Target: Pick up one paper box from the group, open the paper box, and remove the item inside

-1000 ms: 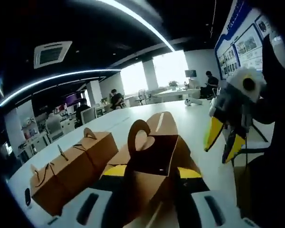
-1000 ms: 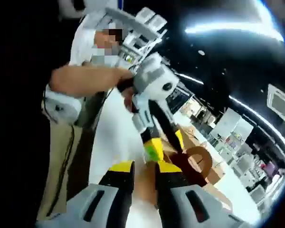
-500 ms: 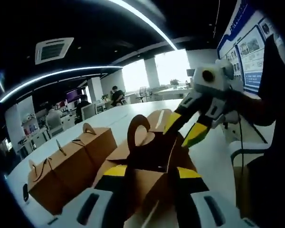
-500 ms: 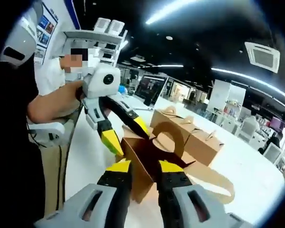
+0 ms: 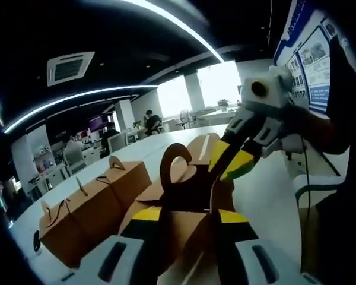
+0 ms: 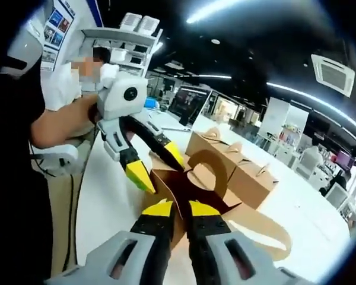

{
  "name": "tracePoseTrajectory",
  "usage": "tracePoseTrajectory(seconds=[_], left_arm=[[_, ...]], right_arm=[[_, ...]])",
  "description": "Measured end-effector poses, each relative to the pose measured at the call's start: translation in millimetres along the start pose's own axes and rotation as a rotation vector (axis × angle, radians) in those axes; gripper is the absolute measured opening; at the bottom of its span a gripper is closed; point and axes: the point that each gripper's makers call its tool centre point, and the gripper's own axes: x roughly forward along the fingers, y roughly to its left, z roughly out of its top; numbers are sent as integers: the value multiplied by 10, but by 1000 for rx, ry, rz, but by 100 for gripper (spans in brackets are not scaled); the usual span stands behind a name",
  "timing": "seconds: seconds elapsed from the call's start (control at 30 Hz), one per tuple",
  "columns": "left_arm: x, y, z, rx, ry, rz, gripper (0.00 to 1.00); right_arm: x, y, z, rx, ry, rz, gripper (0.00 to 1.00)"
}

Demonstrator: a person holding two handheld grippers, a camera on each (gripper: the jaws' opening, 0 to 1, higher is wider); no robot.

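Note:
A brown paper box (image 5: 184, 236) with a looped handle (image 5: 173, 166) is held above the white table, my left gripper (image 5: 188, 215) shut on its two sides. The top stands partly open and its inside is dark; what is in it is hidden. My right gripper (image 5: 228, 159) comes in from the right, its yellow tips together on the box's upper edge. In the right gripper view the same box (image 6: 164, 185) sits right ahead. My right gripper (image 6: 181, 209) is shut on a top flap beside the handle (image 6: 216, 172). The left gripper (image 6: 156, 166) straddles the box from the left.
Several more closed brown boxes (image 5: 89, 205) stand in a row on the long white table (image 5: 267, 190); they also appear as boxes (image 6: 243, 169) behind the held one. A person's arm (image 6: 53, 124) holds the left gripper. A loose brown flap (image 6: 267, 228) lies low right.
My right gripper's jaws have narrowed and closed on the box's top flap. One second ago it hung apart from the box. The left gripper still holds the box.

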Motion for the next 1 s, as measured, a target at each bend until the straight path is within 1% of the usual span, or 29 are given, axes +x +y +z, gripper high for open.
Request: tracePoseTrajectory(seconds=[0.13, 0.27, 0.3, 0.37, 0.47, 0.5, 0.53, 0.57, 0.7, 0.73, 0.77, 0.8, 0.83, 0.87, 0.9, 0.97, 1.0], left_arm=[[-1, -3, 6, -13, -19, 5, 35], [-4, -8, 7, -19, -21, -1, 35], [-5, -9, 7, -18, -21, -1, 36], [-5, -15, 5, -16, -19, 0, 36], [-11, -30, -1, -11, -11, -4, 37], [-9, -33, -2, -5, -7, -2, 37], [-9, -34, -3, -3, -5, -1, 38], [-9, -36, -5, 0, -4, 0, 38], [-10, -33, -10, 2, -9, 3, 38], [-9, -33, -10, 1, -10, 4, 38], [-9, -32, -10, 2, -9, 3, 38], [-10, -35, -11, 7, -4, 2, 38], [-12, -38, -13, 15, 2, -1, 38], [-12, -40, -15, 20, 6, -3, 38], [-11, -40, -16, 23, 10, -4, 39], [-9, -37, -17, 27, 16, -4, 39], [-9, -37, -18, 28, 18, -4, 39]], right_arm=[[-4, -9, 9, 43, -31, 8, 11], [-4, -10, 17, 58, -51, 1, 11], [-3, -11, 16, 56, -49, -2, 12], [-6, -9, 0, 82, -30, -5, 13], [-21, -6, 27, 117, -22, -2, 14], [-28, -11, 53, 115, -34, -6, 14], [-39, -30, 89, 108, -55, -16, 14], [-51, -42, 93, 108, -59, -22, 15], [-153, -179, 177, 88, -113, -72, 17], [-185, -233, 211, 91, -132, -83, 18], [-234, -379, 247, 124, -155, -134, 20], [-267, -483, 259, 115, -156, -161, 23], [-287, -558, 274, 67, -148, -171, 30], [-291, -605, 286, 18, -135, -171, 37], [-273, -607, 285, -14, -117, -156, 42], [-214, -537, 220, -28, -57, -97, 44], [-194, -544, 210, -48, -42, -95, 44]])
